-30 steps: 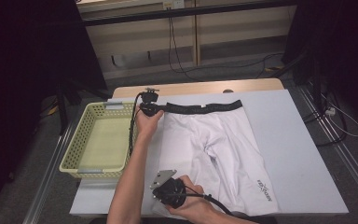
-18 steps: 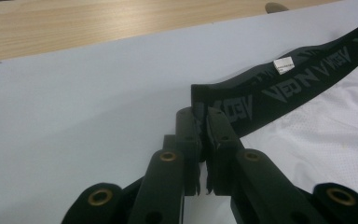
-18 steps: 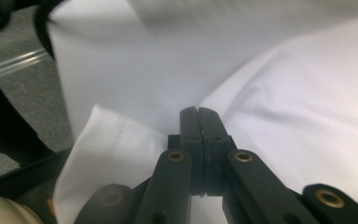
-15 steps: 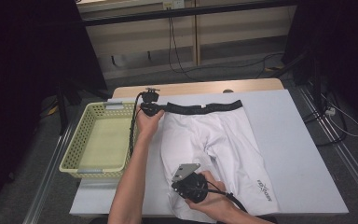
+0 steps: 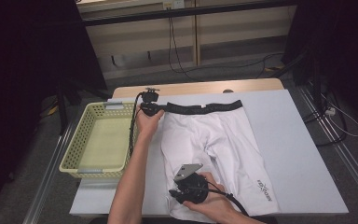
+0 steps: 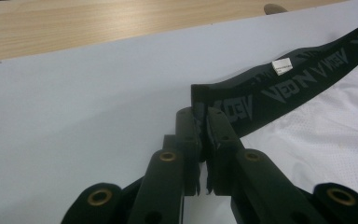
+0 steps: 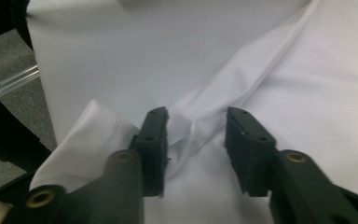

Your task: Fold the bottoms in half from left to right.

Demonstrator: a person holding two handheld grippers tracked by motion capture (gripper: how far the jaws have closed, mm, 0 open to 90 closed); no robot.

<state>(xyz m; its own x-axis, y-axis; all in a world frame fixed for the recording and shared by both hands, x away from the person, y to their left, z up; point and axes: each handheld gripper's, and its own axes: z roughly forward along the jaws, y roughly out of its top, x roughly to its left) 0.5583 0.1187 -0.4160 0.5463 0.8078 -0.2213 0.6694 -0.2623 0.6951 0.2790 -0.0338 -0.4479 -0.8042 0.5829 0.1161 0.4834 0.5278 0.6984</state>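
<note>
White shorts (image 5: 214, 140) with a black waistband (image 5: 205, 107) lie flat on the white-covered table (image 5: 303, 140). My left gripper (image 5: 149, 109) is at the waistband's left end. In the left gripper view its jaws (image 6: 201, 116) are shut on the tip of the lettered waistband (image 6: 298, 84). My right gripper (image 5: 180, 192) rests near the front edge, over the hem of the shorts' left leg. In the right gripper view it (image 7: 196, 121) stands open, with a raised fold of the white fabric (image 7: 307, 93) between the jaws. A loose hem corner (image 7: 88, 135) lies left of them.
A pale yellow plastic basket (image 5: 88, 163) stands at the table's left side, with nothing in it. A wooden strip (image 5: 205, 87) runs along the far edge. The table's front edge lies close to my right gripper. Cables lie on the floor beyond.
My right gripper has moved to the right, from the bare cover onto the shorts' left leg hem. The left gripper has stayed on the waistband.
</note>
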